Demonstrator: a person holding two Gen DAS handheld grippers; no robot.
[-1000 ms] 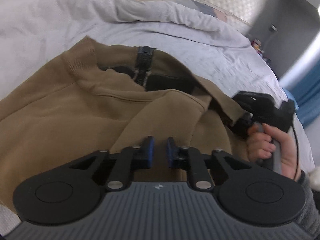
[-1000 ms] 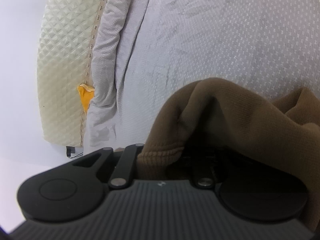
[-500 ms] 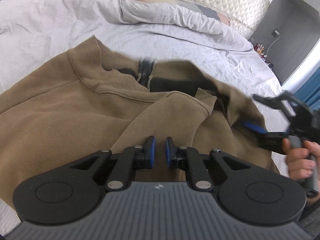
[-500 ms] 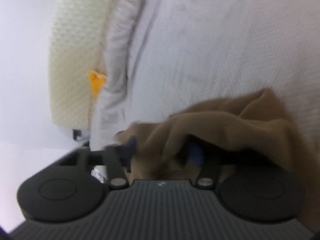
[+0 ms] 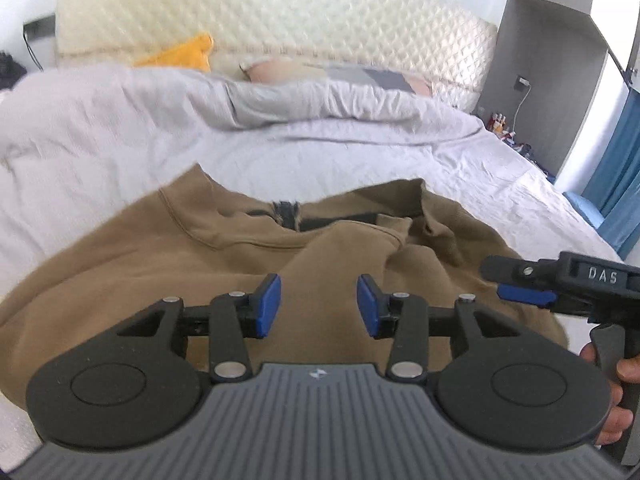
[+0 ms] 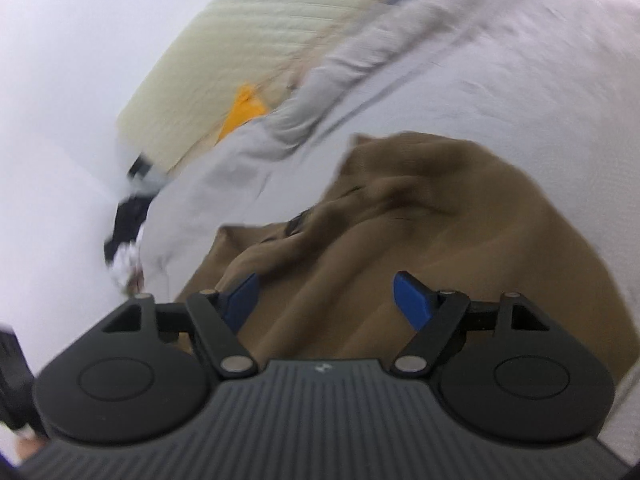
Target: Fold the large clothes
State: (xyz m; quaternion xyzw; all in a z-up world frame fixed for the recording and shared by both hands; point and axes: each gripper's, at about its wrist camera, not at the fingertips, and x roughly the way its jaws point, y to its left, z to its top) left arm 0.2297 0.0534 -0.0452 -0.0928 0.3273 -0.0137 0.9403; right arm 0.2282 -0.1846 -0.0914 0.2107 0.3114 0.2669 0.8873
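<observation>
your left gripper (image 5: 318, 306) is opening, nothing pinched between its jaws; your right gripper (image 6: 326, 300) is spreading wide, also empty. the brown sweatshirt (image 5: 200, 264) lies bunched on the grey bed sheet (image 5: 460, 168), released mid-fold. next you likely need a fresh edge for each of the 2 grippers.

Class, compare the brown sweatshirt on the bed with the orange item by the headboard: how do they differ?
The brown sweatshirt is large and lies spread on the grey sheet nearest the camera; the orange item shows only a small bright corner, tucked behind the rumpled bedding against the headboard. Both look like soft fabric.
</observation>
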